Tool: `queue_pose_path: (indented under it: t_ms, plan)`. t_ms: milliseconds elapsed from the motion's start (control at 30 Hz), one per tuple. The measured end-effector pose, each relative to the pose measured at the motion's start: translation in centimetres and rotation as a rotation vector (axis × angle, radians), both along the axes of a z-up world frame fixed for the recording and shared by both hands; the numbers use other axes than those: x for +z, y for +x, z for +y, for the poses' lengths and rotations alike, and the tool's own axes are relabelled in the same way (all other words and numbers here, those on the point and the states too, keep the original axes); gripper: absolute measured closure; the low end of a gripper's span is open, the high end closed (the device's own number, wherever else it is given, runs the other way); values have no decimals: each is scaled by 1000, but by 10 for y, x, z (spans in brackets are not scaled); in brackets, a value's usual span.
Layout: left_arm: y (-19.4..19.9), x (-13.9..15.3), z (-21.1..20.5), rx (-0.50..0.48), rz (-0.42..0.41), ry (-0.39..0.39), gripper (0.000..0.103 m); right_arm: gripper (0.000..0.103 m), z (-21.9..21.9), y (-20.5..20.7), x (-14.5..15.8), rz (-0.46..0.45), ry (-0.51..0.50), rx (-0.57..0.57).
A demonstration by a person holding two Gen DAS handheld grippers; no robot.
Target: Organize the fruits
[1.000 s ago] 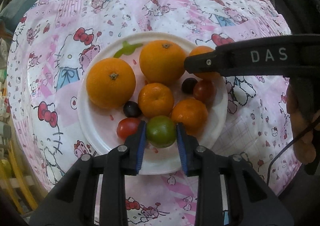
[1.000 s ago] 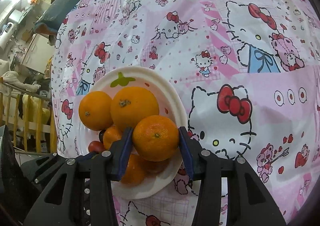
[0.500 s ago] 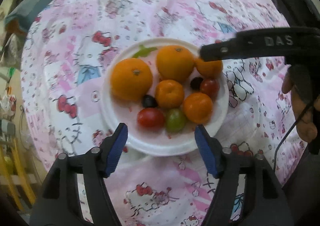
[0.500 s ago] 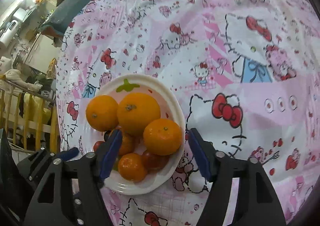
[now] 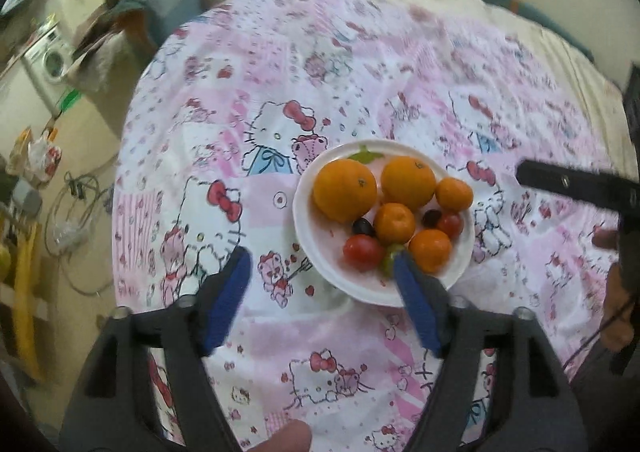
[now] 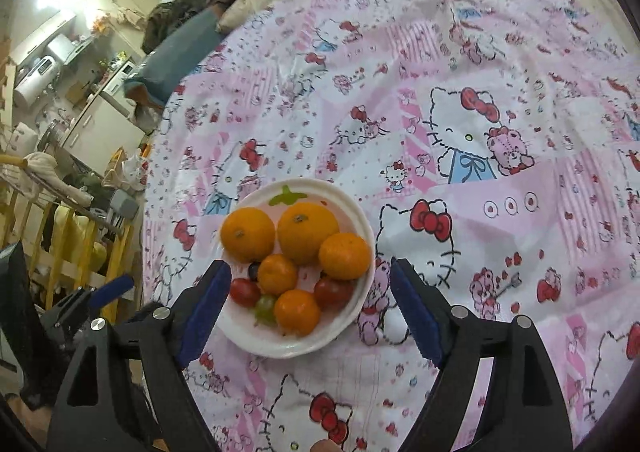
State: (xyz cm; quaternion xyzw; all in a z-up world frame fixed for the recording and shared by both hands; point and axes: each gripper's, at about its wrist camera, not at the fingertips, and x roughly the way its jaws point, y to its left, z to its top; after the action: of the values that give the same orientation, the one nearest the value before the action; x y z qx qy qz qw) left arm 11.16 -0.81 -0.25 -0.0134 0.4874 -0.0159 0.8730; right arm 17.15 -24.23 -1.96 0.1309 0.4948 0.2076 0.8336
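A round white plate with a painted green leaf (image 6: 362,228) sits on a glossy pink-and-white cartoon-cat tablecloth (image 6: 460,92), heaped with the fruit to be organized: two large oranges (image 6: 307,232), three smaller mandarins (image 6: 344,255), red cherry tomatoes (image 6: 245,291), a pale green tomato (image 6: 265,307) and dark grapes (image 5: 363,227). The pile sits tight at the plate's centre, likely so that the round pieces brace one another and do not roll off.

The left gripper (image 5: 320,292) and the right gripper (image 6: 310,304), each black with blue pads, hang above the near rim with jaws opening and nothing between them; no pad touches any fruit. Spread and clear of the plate, they appear to have nothing left to collect, since no loose fruit shows on the cloth.

Much is hard to read. The left wrist view is blurred, and one blue pad covers part of the green tomato. The second dark grape is hidden in the right wrist view, and only a sliver of the first shows behind a mandarin. A fingertip (image 5: 286,438) pokes in at the bottom edge; the person is otherwise cut off.
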Motion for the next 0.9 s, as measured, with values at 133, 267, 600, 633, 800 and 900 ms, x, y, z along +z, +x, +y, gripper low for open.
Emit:
queue_pose_path:
  t_ms: [133, 267, 600, 633, 800, 900]
  plan:
    - [-21, 8, 7, 21, -49, -18, 17, 19, -4, -29, 5, -23, 14, -11]
    - [-36, 15, 8, 30, -79, -40, 10, 19, -3, -51, 11, -62, 1, -18]
    - [-76, 26, 14, 39, -152, -8, 2, 0, 10, -105, 25, -198, -34, -31]
    - [-79, 27, 14, 39, -156, -11, 2, 0, 11, -110, 26, -213, -48, -37]
    - [-92, 31, 12, 47, -195, -5, 1, 0, 13, -130, 28, -283, -71, -79]
    - [-95, 30, 11, 43, -201, 12, 1, 0, 13, -133, 27, -303, -97, -102]
